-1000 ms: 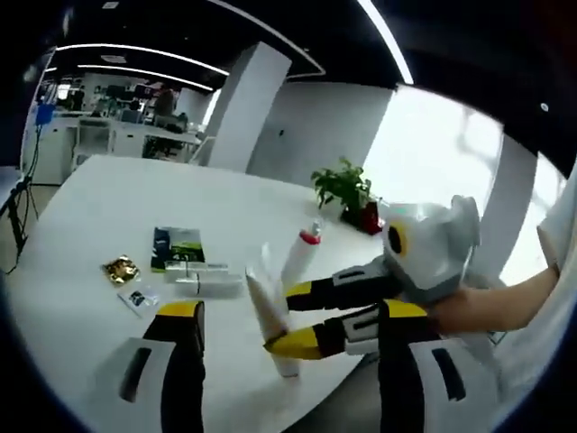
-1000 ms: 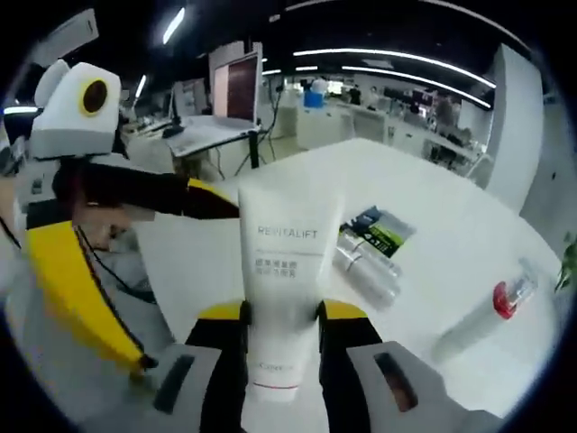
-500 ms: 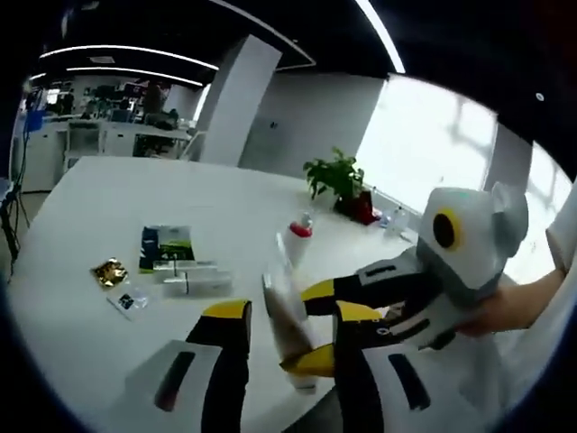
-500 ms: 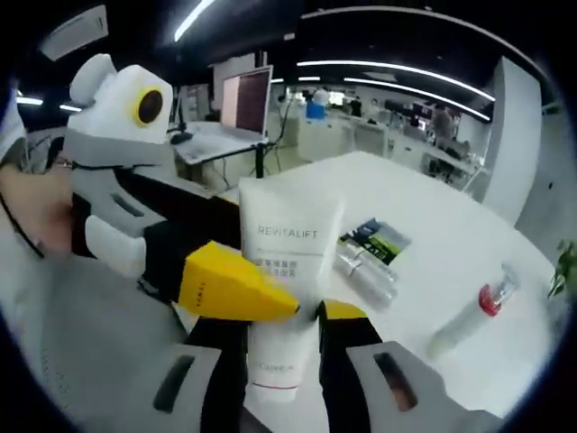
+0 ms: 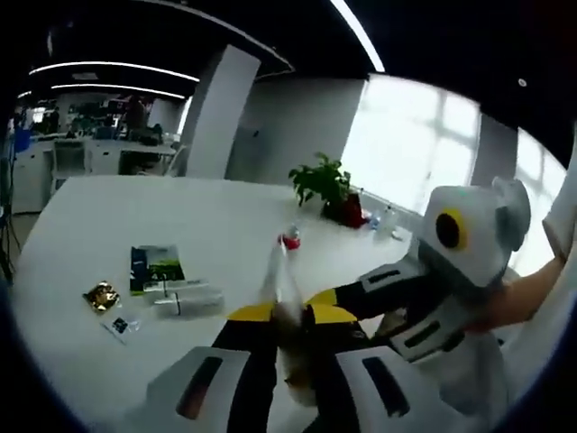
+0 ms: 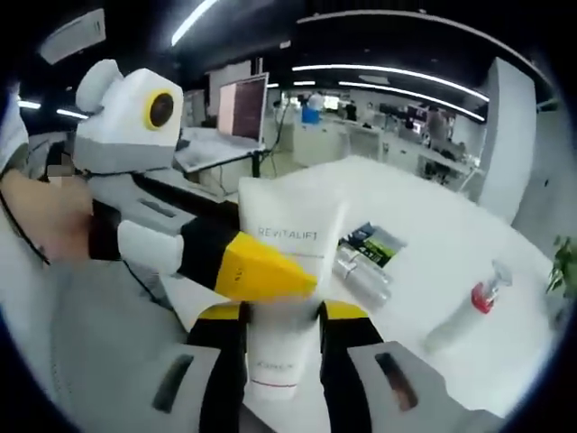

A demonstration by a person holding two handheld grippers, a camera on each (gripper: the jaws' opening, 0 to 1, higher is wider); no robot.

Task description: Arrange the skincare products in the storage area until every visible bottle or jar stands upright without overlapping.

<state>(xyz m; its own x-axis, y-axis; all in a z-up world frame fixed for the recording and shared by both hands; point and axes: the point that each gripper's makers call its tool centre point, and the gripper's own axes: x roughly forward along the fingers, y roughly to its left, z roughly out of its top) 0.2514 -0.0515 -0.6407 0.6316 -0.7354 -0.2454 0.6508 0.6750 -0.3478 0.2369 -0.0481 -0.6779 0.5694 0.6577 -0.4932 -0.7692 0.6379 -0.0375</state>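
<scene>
A white tube marked REVITALIFT stands upright above the table edge, with my right gripper shut on its lower part. In the left gripper view the tube is seen edge-on between the jaws of my left gripper, which press on both its sides. The right gripper reaches in from the right there. One yellow finger of the left gripper crosses the tube's front. A clear bottle with a red cap lies on the table; its cap peeks out behind the tube.
On the white table lie a green and black packet, silver tubes, a gold sachet and a small card. A potted plant stands at the far edge. A person's hand holds the left gripper.
My left gripper has come in on the tube and its jaws have narrowed from wide apart to pressing on it. The right gripper has kept its hold on the tube.
</scene>
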